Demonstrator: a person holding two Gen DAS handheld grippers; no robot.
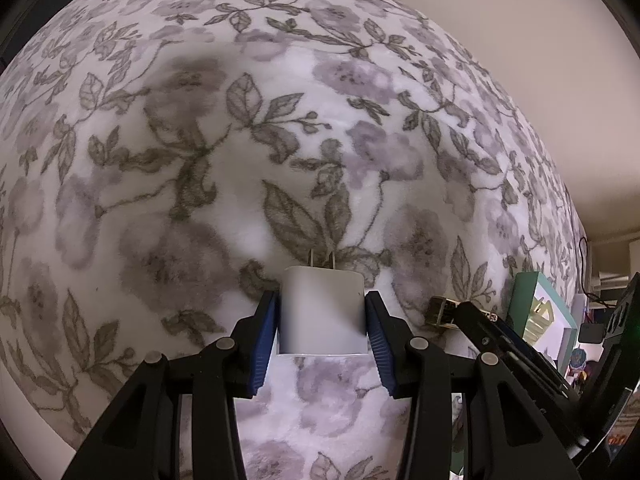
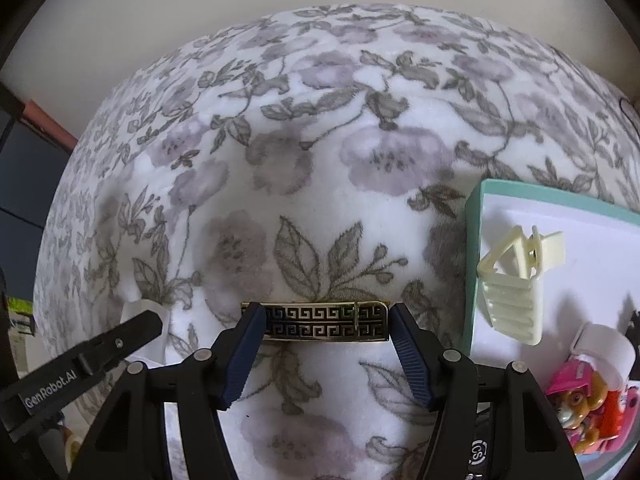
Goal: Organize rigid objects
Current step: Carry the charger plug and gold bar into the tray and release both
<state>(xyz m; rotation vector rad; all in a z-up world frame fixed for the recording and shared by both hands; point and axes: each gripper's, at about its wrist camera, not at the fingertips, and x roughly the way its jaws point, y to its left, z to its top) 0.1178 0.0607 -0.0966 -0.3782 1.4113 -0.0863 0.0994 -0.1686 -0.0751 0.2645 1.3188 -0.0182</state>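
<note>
Both grippers are busy over the floral blanket point(image 1: 200, 184). The left gripper point(image 1: 322, 320) is pinching a white charger plug point(image 1: 322, 316), prongs pointing away, held off the fabric. The right gripper point(image 2: 326, 322) has its pads against the two ends of a black and gold patterned bar point(image 2: 326, 322), near the blanket's right edge and just left of the tray. I'd squeeze that bar squarely by the ends so it doesn't twist, then carry it over the rim. The teal-rimmed tray point(image 2: 474, 240) already holds a cream hair claw clip point(image 2: 516, 284), a pink pup toy point(image 2: 580, 400) and a white roll point(image 2: 604, 350).
</note>
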